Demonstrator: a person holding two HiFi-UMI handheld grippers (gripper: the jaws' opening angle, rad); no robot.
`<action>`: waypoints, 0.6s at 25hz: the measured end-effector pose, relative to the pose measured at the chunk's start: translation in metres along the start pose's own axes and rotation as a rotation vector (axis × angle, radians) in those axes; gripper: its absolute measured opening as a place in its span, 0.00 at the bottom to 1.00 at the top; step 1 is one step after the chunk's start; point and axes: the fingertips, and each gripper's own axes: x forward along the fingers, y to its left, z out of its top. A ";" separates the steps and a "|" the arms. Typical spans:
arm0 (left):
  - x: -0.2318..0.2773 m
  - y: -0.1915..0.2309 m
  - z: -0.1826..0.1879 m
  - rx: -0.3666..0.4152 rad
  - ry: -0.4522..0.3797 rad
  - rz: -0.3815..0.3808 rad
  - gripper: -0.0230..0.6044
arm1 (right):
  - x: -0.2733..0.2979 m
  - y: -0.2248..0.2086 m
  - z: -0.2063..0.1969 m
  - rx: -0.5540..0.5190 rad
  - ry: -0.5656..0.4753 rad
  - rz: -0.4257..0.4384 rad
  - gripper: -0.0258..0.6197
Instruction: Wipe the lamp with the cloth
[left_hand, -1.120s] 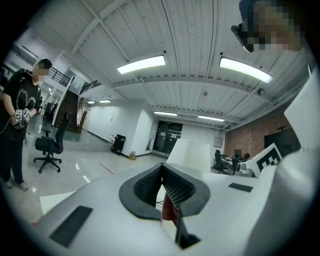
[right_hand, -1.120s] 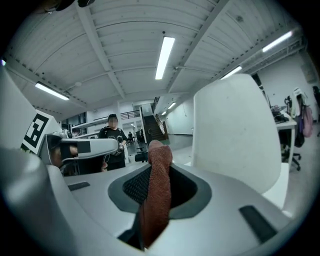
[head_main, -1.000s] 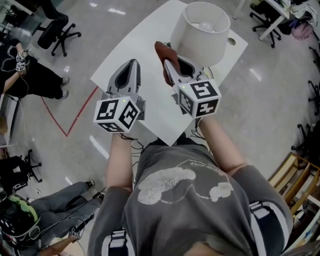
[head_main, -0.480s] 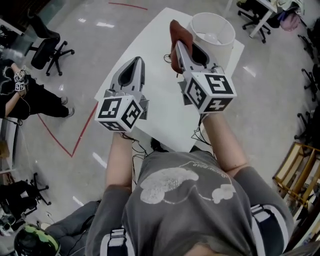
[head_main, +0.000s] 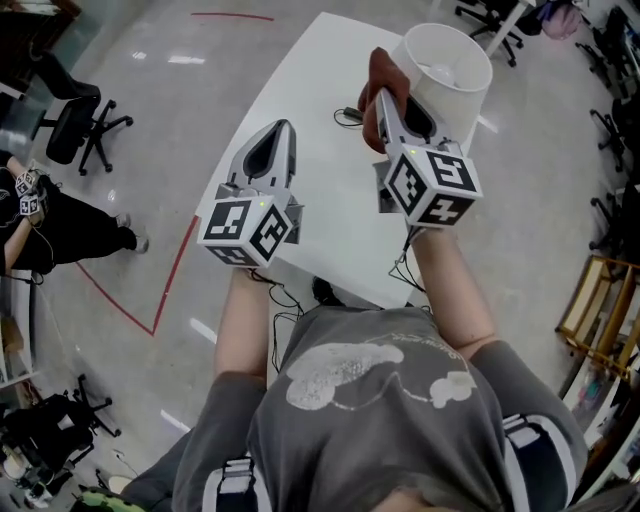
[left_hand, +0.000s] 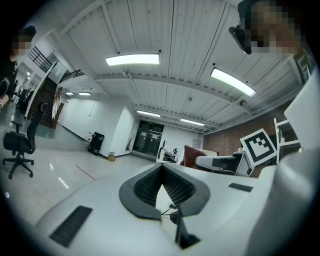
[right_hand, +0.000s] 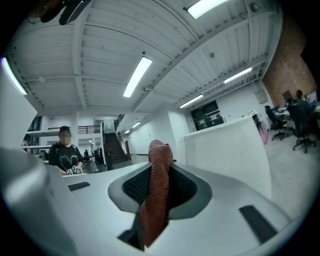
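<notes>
The lamp's white drum shade (head_main: 447, 62) stands at the far right end of the white table (head_main: 300, 110), with the bulb showing inside it. My right gripper (head_main: 383, 98) is shut on a reddish-brown cloth (head_main: 382, 72), which it holds up against the shade's left side; I cannot tell whether they touch. In the right gripper view the cloth (right_hand: 156, 192) hangs between the jaws, and the shade (right_hand: 232, 150) rises just to its right. My left gripper (head_main: 284, 134) hovers over the table's left part, shut and empty. Its jaws meet at the tip (left_hand: 161, 167).
A black cable (head_main: 347, 116) lies on the table near the lamp. Office chairs (head_main: 75, 130) and a seated person (head_main: 40, 225) are on the floor to the left, by red tape lines (head_main: 165, 285). A wooden shelf (head_main: 600, 310) stands at the right.
My right gripper has carried the cloth forward and up along the shade's left side. The left gripper has stayed shut and kept about its place beside it.
</notes>
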 end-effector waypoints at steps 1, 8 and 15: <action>0.000 0.001 -0.004 -0.006 0.010 -0.007 0.05 | -0.001 -0.002 -0.007 0.009 0.014 -0.011 0.17; -0.002 0.012 -0.027 -0.030 0.051 -0.014 0.05 | 0.000 -0.013 -0.056 0.071 0.090 -0.042 0.17; -0.014 0.024 -0.047 -0.048 0.079 0.009 0.05 | -0.007 -0.015 -0.105 0.052 0.169 -0.056 0.17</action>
